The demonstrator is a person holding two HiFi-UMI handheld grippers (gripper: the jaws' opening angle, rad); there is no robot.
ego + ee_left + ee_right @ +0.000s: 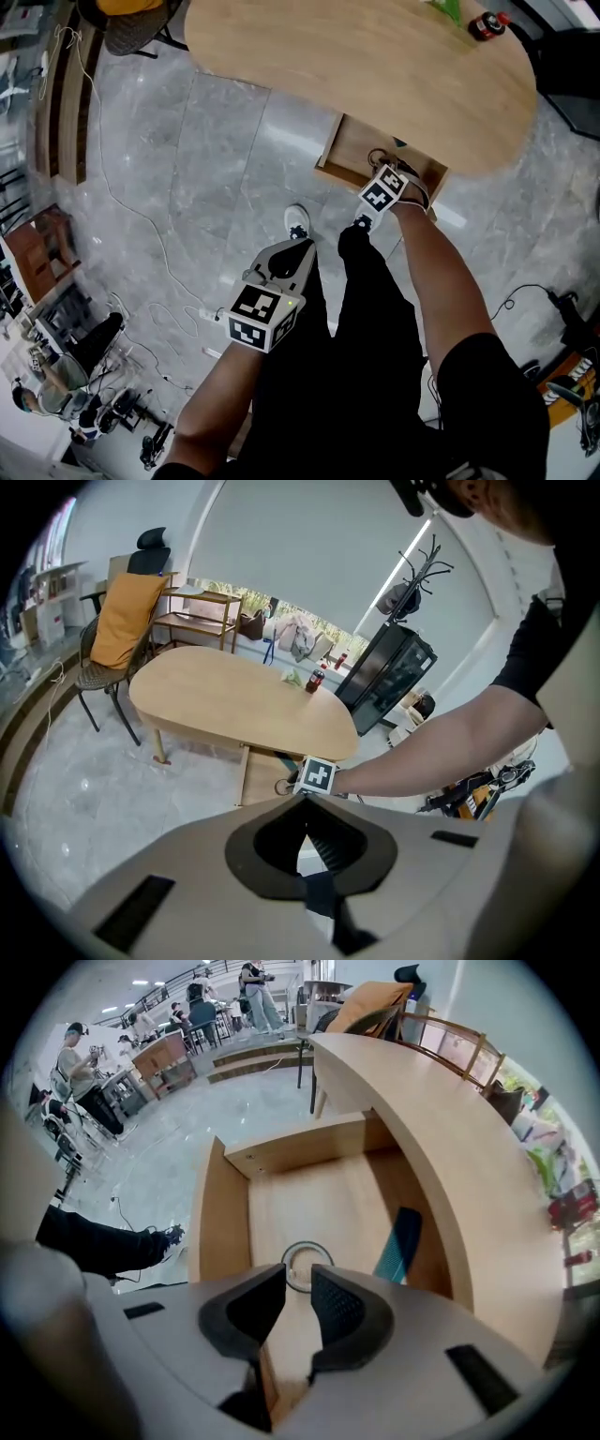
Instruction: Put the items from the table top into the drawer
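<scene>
Over the open drawer (211, 1232), low in the right gripper view, I have the right claw (298, 1277) with its jaws a narrow way apart and nothing pinched. A clear ring (305, 1252) lies on the drawer floor just past the tips, and a teal item (405, 1241) leans to its right. The left claw (303, 803) hangs closed and empty at the bottom centre of the head view. I judge the task partway done: a bottle (487, 25) and a green packet (448, 9) sit at the upper-right end of the tabletop (375, 56), not yet stowed.

ring (304, 1246), flat item (401, 1244) in drawer (217, 1232) under table (441, 1147); bottle (487, 25) on tabletop
</scene>
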